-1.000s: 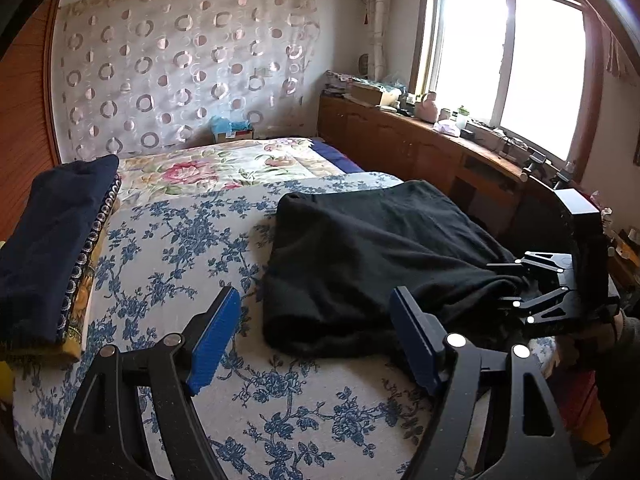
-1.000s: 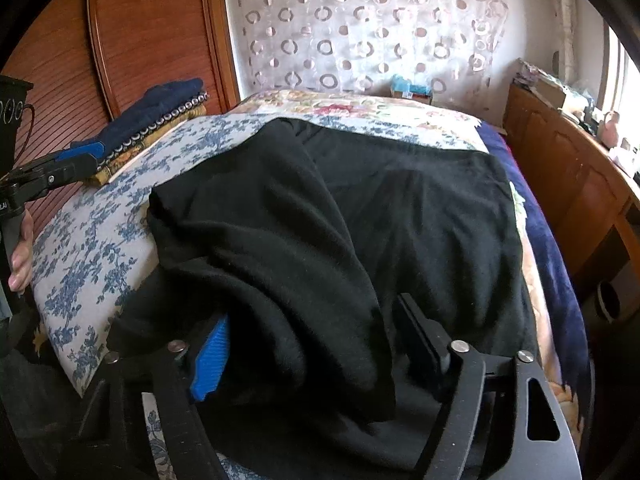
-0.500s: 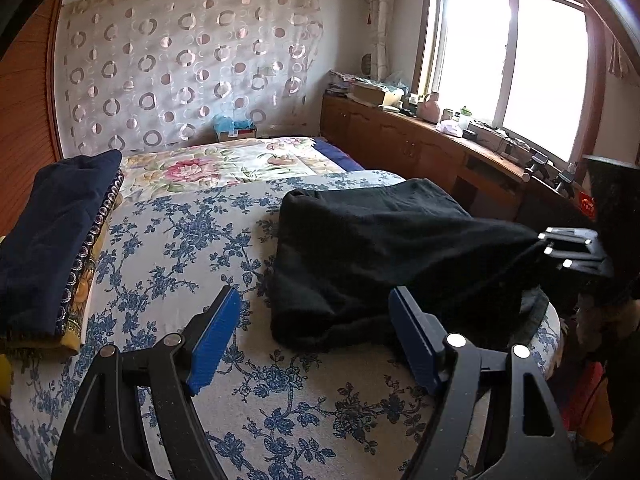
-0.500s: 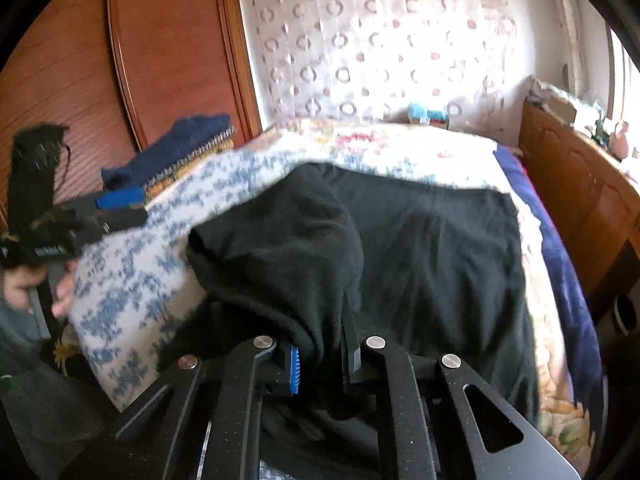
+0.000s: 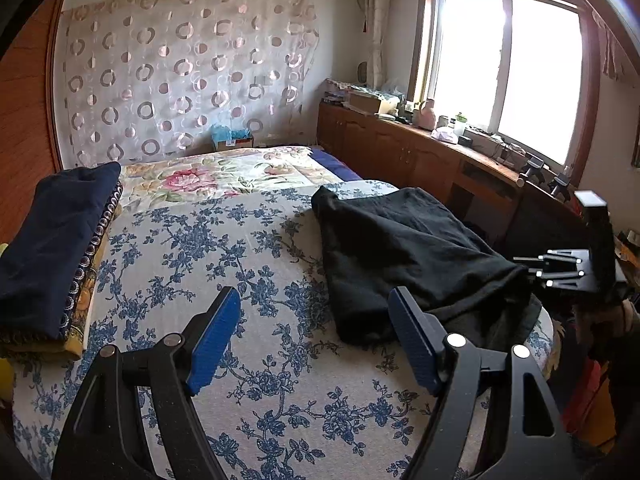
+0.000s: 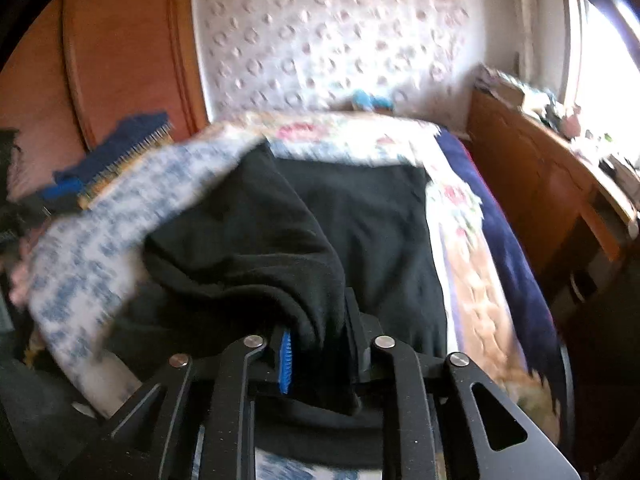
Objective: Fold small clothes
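A black garment (image 5: 404,252) lies bunched on the right side of the blue-flowered bed cover (image 5: 224,264). My right gripper (image 6: 318,354) is shut on a fold of the black garment (image 6: 280,240) at the bed's near edge and holds it lifted. It also shows in the left wrist view (image 5: 532,270) at the garment's right end. My left gripper (image 5: 316,336) is open and empty above the bed cover, just left of the garment's near corner.
A folded stack of dark blue cloth (image 5: 56,240) lies at the bed's left edge by the wooden headboard. A wooden cabinet (image 5: 420,152) with clutter runs under the window on the right. A floral quilt (image 5: 224,172) covers the far end.
My right gripper closed on the black garment's edge and is pulling it up and toward the bed's right edge. The garment has bunched narrower. My left gripper stayed open, shifting slightly.
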`<state>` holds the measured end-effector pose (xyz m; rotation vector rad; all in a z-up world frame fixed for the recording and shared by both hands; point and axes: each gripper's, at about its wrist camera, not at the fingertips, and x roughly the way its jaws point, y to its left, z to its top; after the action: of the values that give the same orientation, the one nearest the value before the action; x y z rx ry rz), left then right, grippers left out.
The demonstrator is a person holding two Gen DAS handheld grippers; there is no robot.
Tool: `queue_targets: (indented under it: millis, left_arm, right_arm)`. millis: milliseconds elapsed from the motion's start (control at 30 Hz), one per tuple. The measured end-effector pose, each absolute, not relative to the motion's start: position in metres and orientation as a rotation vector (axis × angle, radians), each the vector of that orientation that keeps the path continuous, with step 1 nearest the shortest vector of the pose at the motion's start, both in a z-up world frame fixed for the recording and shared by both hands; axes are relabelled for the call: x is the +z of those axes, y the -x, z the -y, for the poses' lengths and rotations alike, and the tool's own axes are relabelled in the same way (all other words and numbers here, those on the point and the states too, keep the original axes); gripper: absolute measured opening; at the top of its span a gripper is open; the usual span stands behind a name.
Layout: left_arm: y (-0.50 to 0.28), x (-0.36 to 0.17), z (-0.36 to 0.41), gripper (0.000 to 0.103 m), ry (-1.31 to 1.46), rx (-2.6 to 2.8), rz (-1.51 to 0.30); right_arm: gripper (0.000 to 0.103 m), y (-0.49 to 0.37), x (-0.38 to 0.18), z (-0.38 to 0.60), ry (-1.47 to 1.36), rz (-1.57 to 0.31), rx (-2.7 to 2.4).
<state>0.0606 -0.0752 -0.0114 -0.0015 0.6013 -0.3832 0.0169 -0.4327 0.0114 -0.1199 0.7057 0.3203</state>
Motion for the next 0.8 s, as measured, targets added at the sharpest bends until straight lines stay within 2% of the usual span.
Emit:
queue_targets:
  millis: [67,200,800]
  left_arm:
    - [-0.060,-0.011,0.075,0.077,0.001,-0.383,-0.600]
    - [-0.060,-0.011,0.075,0.077,-0.001,-0.379,-0.600]
    - [-0.057,-0.007,0.066,0.077,0.010,-0.346,-0.582]
  right_arm:
    - [0.043,-0.012,0.004,0.437,0.111,-0.722,0.304]
    - [0.056,-0.008,0.010,0.443,0.096,-0.722,0.276]
    - [0.059,-0.012,0.053,0.383,0.152,-0.588,0.398]
